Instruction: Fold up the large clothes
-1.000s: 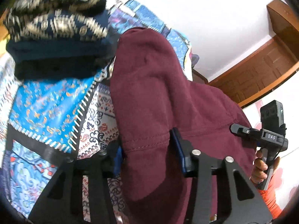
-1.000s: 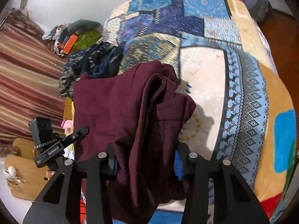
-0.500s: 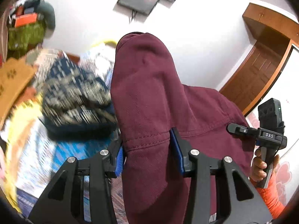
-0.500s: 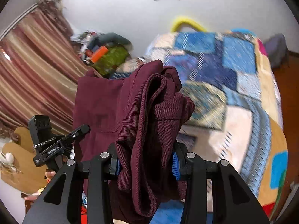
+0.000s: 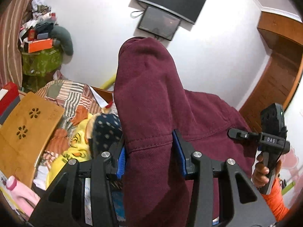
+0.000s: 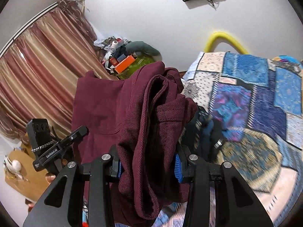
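A large maroon garment hangs between both grippers, lifted off the bed. My left gripper is shut on a hemmed edge of it, cloth bulging up between the blue pads. My right gripper is shut on a bunched, folded part of the same garment. Each gripper shows in the other's view: the right one at the right, the left one at the left. The garment spans the gap between them.
A patchwork blanket covers the bed. Dark folded clothes lie on it. A pile of clutter on a green box stands in the corner by the striped curtain. A wooden board, a wall screen and a wooden door are in view.
Both grippers have risen and tilted up with the garment. The views now look at the wall and the room instead of down at the bed. Both grips are unchanged.
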`<act>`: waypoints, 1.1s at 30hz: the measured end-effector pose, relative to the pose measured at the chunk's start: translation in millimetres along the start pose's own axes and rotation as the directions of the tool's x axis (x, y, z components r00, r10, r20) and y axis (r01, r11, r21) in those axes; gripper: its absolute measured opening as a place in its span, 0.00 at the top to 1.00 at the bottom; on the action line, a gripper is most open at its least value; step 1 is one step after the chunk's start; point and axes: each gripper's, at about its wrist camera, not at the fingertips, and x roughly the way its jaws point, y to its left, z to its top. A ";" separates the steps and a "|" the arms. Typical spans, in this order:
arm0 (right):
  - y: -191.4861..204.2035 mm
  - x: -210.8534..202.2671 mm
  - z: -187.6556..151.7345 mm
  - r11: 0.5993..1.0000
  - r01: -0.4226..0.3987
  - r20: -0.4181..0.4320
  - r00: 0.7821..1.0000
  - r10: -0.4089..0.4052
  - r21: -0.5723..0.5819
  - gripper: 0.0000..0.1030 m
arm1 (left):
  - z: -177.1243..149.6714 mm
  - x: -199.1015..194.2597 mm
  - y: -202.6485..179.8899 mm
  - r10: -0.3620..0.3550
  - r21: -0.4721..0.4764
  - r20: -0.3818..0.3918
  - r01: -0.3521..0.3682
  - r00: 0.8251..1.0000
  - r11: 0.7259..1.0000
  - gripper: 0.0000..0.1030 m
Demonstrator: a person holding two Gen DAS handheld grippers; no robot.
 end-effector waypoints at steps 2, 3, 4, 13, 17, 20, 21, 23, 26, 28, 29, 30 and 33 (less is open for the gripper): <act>-4.6 20.0 10.5 1.000 -0.012 -0.006 1.000 0.012 0.028 0.64 | 9.3 17.4 15.4 0.014 -0.018 -0.014 -0.014 1.000 1.000 0.58; -8.9 31.4 15.2 0.999 -0.016 -0.011 1.000 0.017 0.048 0.64 | 14.3 31.0 25.1 0.029 -0.031 -0.021 -0.029 0.999 0.999 0.58; -16.1 43.6 17.7 0.997 -0.024 -0.014 1.000 0.025 0.068 0.64 | 16.9 41.4 30.7 0.044 -0.029 -0.028 -0.045 0.999 0.999 0.58; -92.2 150.2 4.8 0.966 0.146 -0.132 0.984 -0.120 0.211 0.63 | -16.4 159.3 83.8 0.279 -0.050 -0.184 -0.292 0.943 0.955 0.46; -96.7 153.2 -1.3 0.971 0.186 -0.114 0.979 -0.169 0.153 0.57 | -17.7 158.4 83.6 0.262 -0.057 -0.180 -0.276 0.948 0.959 0.43; -90.8 142.9 -4.0 0.969 0.208 -0.109 0.975 -0.195 0.131 0.51 | -17.3 143.3 76.3 0.267 -0.062 -0.183 -0.282 0.946 0.957 0.43; -89.0 139.1 -3.8 0.967 0.221 -0.111 0.972 -0.208 0.128 0.50 | -19.0 136.4 70.9 0.285 -0.048 -0.178 -0.298 0.942 0.953 0.43; -82.3 126.0 -5.6 0.960 0.255 -0.110 0.964 -0.243 0.112 0.49 | -22.2 130.1 66.6 0.305 -0.012 -0.166 -0.311 0.938 0.950 0.43; -67.6 102.5 -5.6 0.944 0.328 -0.060 0.944 -0.326 0.042 0.49 | -26.0 106.9 43.5 0.325 0.059 -0.137 -0.320 0.936 0.946 0.43; -58.5 89.7 -6.0 0.934 0.356 -0.024 0.934 -0.356 0.002 0.49 | -29.2 86.8 23.4 0.335 0.100 -0.105 -0.325 0.936 0.940 0.43; -50.4 77.6 -7.2 0.934 0.356 -0.002 0.934 -0.356 -0.017 0.49 | -30.5 75.7 13.2 0.343 0.117 -0.078 -0.333 0.936 0.936 0.43; -43.1 66.4 -9.4 0.936 0.351 0.020 0.936 -0.351 -0.034 0.49 | -31.3 63.7 2.4 0.356 0.131 -0.044 -0.348 0.933 0.928 0.43; -13.3 24.1 -18.2 0.940 0.333 0.103 0.940 -0.325 -0.075 0.49 | -36.1 22.4 -33.2 0.358 0.157 0.058 -0.363 0.932 0.919 0.43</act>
